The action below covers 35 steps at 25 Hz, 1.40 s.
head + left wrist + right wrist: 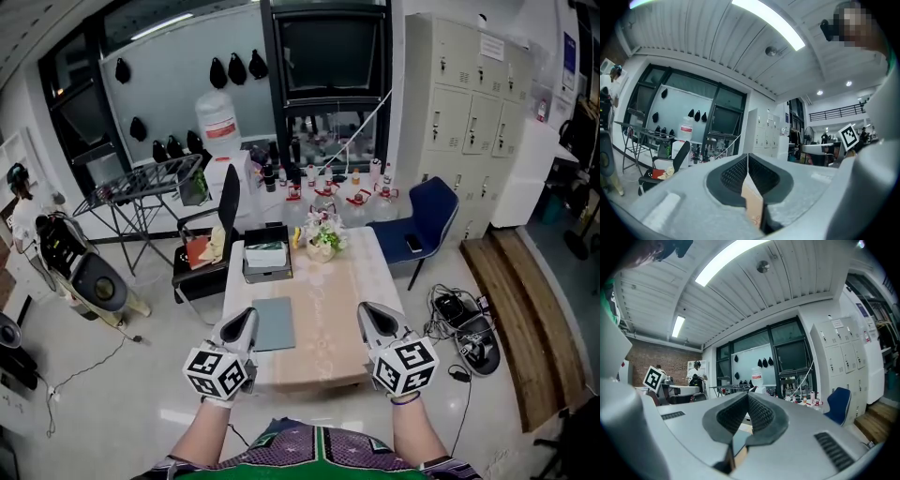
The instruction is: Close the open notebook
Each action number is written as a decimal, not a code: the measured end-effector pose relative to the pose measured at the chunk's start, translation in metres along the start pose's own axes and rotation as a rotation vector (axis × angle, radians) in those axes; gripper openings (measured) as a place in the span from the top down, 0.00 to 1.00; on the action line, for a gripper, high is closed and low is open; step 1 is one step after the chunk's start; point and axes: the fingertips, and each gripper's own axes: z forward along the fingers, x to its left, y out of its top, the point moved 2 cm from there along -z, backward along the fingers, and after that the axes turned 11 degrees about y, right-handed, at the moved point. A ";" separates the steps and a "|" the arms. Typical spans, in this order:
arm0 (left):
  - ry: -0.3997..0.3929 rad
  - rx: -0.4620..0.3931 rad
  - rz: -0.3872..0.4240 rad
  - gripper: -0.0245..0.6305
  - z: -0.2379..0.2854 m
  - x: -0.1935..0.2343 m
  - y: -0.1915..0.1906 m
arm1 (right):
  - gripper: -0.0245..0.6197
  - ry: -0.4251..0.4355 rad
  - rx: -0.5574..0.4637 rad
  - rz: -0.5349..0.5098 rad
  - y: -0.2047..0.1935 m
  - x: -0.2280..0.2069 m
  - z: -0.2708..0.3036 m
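A grey-blue notebook (273, 323) lies flat with its cover down on the left part of the beige table (328, 319). My left gripper (246, 319) hovers at the table's front left, its tips just beside the notebook's left edge. In the left gripper view the left gripper (748, 157) has its jaws meeting with nothing between them. My right gripper (368, 311) is at the table's front right, apart from the notebook. In the right gripper view the right gripper (748, 397) also shows its jaws touching and empty.
At the table's far end stand a black box with books (266, 258) and a flower bunch (323, 239). A black chair (211, 248) is at the left, a blue chair (422, 220) at the right. Cables and bags (464, 328) lie on the floor to the right.
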 end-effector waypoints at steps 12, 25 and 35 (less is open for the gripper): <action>-0.008 -0.006 0.018 0.94 -0.010 0.003 -0.001 | 0.96 0.002 -0.003 -0.011 -0.001 0.010 0.001; 0.001 0.003 0.030 0.94 -0.009 0.006 -0.012 | 0.96 -0.029 0.020 -0.013 -0.013 0.010 0.001; -0.008 0.005 0.057 0.94 -0.008 0.004 -0.011 | 0.96 -0.046 0.018 0.001 -0.014 0.007 0.002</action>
